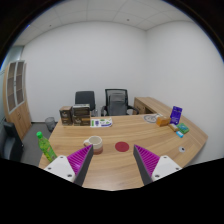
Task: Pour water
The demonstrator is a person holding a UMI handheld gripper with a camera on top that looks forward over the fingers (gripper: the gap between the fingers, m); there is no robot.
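The gripper (108, 163) hangs above the table (120, 165) with its jaws spread and nothing between them. The green bottle (45, 146) stands on the table, left of the jaws and apart from them. Beyond the jaws lies a red coaster (122, 146), and further a cup (97, 123).

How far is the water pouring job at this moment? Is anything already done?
Nothing looks done yet. The hand-held gripper is open and empty, held above the near side of the wooden table. The green bottle stands upright, off beside the left finger, untouched. Ahead of the fingers lie a white bowl and a red coaster. Grasping the bottle and pouring are both left.
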